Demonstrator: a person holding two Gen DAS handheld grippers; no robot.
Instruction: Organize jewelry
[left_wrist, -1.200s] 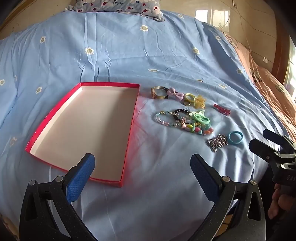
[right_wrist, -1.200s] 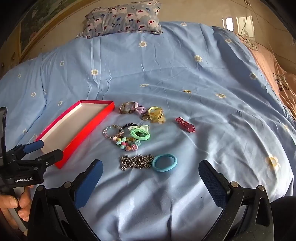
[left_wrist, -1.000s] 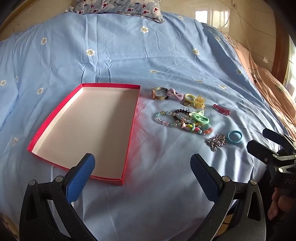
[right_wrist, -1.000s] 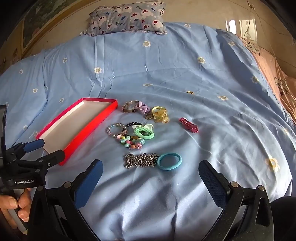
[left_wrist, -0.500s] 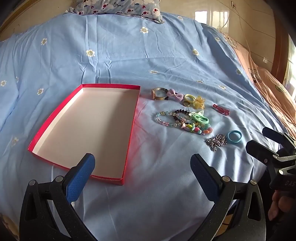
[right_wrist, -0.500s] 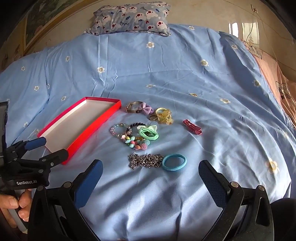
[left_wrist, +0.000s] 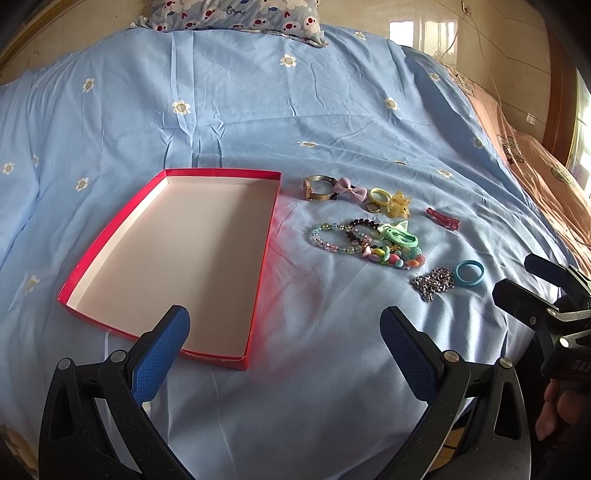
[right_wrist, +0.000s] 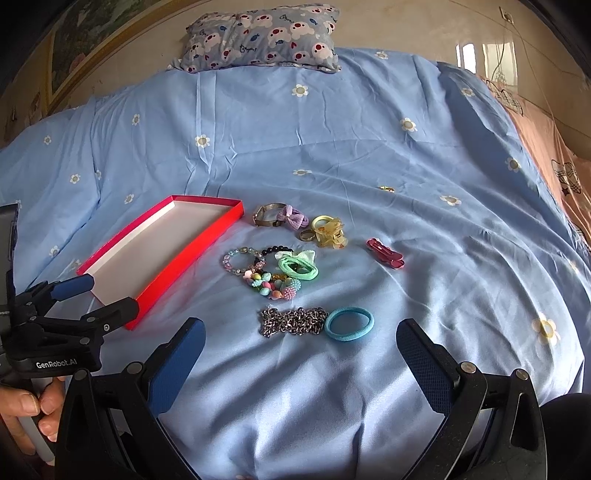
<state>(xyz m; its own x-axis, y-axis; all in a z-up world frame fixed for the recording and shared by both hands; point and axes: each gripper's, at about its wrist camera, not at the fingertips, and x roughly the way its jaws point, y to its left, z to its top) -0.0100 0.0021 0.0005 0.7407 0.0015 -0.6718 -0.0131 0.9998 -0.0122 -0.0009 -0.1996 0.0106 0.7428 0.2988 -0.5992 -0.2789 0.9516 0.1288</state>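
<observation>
An empty red tray (left_wrist: 88, 258) (right_wrist: 207, 243) lies on the blue bedsheet. Right of it lies a cluster of jewelry: a silver chain (right_wrist: 293, 321) (left_wrist: 433, 282), a blue hair tie (right_wrist: 349, 324) (left_wrist: 468, 272), beaded bracelets (right_wrist: 273, 286) (left_wrist: 384, 254), a green hair tie (right_wrist: 297, 267), a gold bangle with a purple bow (right_wrist: 277, 215) (left_wrist: 332, 189), a yellow clip (right_wrist: 328, 230) and a red clip (right_wrist: 385, 252) (left_wrist: 442, 218). My left gripper (left_wrist: 284, 343) is open and empty, just short of the tray's near edge. My right gripper (right_wrist: 301, 354) is open and empty, just short of the chain and blue hair tie.
A patterned pillow (right_wrist: 258, 37) lies at the head of the bed. An orange cover (left_wrist: 535, 166) runs along the right side. The bedsheet (right_wrist: 332, 129) is wrinkled, with daisy prints. A small gold item (right_wrist: 387, 189) lies apart on the sheet.
Both grippers have tilted up slightly, so the jewelry and tray sit lower in view. Nothing was picked up or moved; both stay open.
</observation>
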